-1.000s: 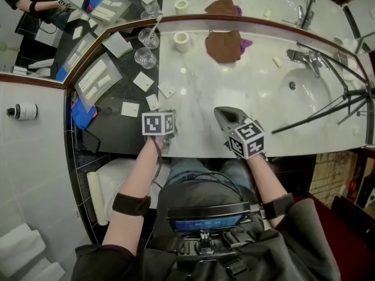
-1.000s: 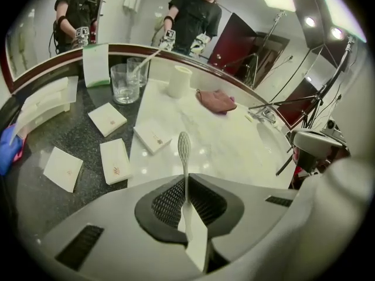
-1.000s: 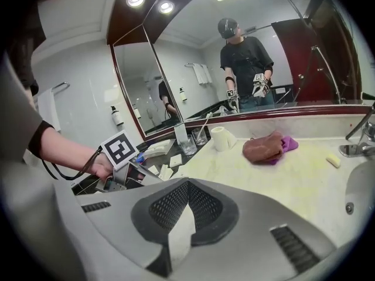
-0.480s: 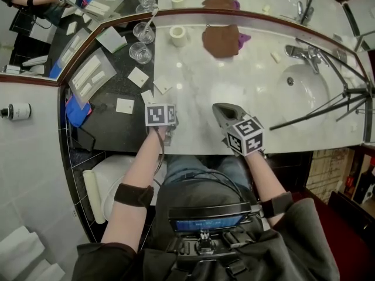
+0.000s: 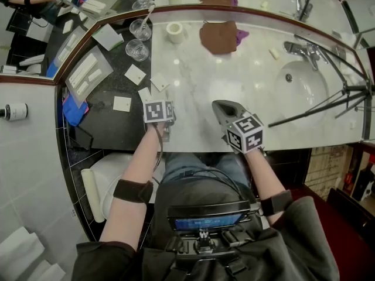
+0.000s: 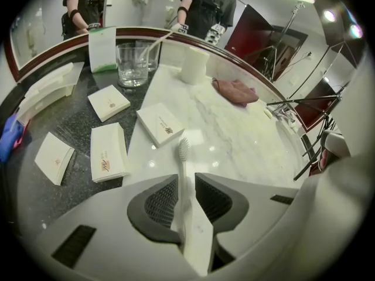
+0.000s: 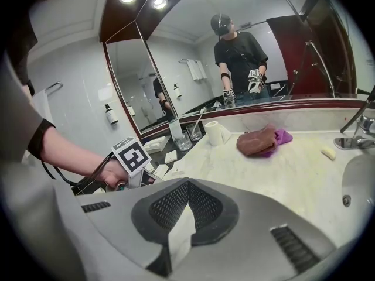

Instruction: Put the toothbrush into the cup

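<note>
Opening the fingers of the left gripper (image 6: 185, 180) just now around the slim white plastic toothbrush (image 6: 183, 154), flat on the pale marble bench (image 6: 234, 127), ungripped. Shows right gripper (image 7: 187, 186) fingers closed, empty. Leaves grasp, lift and transfer to the clear glass cup (image 6: 132, 65), well apart.

toothbrush (image 6: 183, 157) handle hidden (by jaws), sink (image 7: 363, 174) cropped

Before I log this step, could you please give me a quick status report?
Left gripper jaws just opening, toothbrush between them, not gripped. Right gripper shut, empty. Glass cup far ahead; small boxes lie between.
</note>
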Tool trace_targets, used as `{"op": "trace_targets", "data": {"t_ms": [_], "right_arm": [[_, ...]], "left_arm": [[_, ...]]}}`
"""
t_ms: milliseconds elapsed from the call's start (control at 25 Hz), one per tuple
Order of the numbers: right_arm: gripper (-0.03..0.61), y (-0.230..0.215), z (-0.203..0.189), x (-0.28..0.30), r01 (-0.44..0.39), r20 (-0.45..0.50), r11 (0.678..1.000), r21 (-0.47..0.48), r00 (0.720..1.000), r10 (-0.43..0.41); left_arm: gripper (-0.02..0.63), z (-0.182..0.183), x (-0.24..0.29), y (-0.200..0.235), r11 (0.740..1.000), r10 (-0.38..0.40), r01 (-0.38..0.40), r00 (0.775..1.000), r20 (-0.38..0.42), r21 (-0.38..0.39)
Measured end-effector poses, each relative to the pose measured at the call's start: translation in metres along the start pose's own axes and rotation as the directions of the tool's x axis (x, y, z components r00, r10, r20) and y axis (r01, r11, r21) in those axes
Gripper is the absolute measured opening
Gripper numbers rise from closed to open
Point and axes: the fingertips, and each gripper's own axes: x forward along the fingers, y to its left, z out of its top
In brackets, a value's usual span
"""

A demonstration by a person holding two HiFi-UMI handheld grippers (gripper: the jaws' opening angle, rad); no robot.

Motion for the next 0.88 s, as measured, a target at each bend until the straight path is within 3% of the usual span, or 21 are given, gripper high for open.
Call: {"op": "trace_targets", "data": {"t_ms": [120,560,760,880], "right_arm": [[0.006,0.000,0.001,-0.001,-0.002,0.001,1.000,-0.001,1.000,0.002],[0.006,0.002,0.008,-0.002,-0.013,0.010,1.000,-0.007,1.000,0.013],[0.006,0.006,0.022,-0.002,-0.023,0.029,0.999,-0.030,0.999,0.024],[0.006,0.009,0.033,-0.002,-0.030,0.044,0.998,-0.052,0.999,0.032]], "left_arm": [[0.129,0.001,0.000,0.000,1.000,-0.003,0.003,1.000,0.011,-0.008],[0.129,0.019,-0.035,0.001,1.000,0.008,-0.008,0.992,0.129,0.000],[0.028,0.032,-0.069,0.003,0.999,0.031,-0.035,0.972,0.231,0.011],[0.004,0.044,-0.093,0.002,0.999,0.021,-0.033,0.948,0.318,0.034]]}}
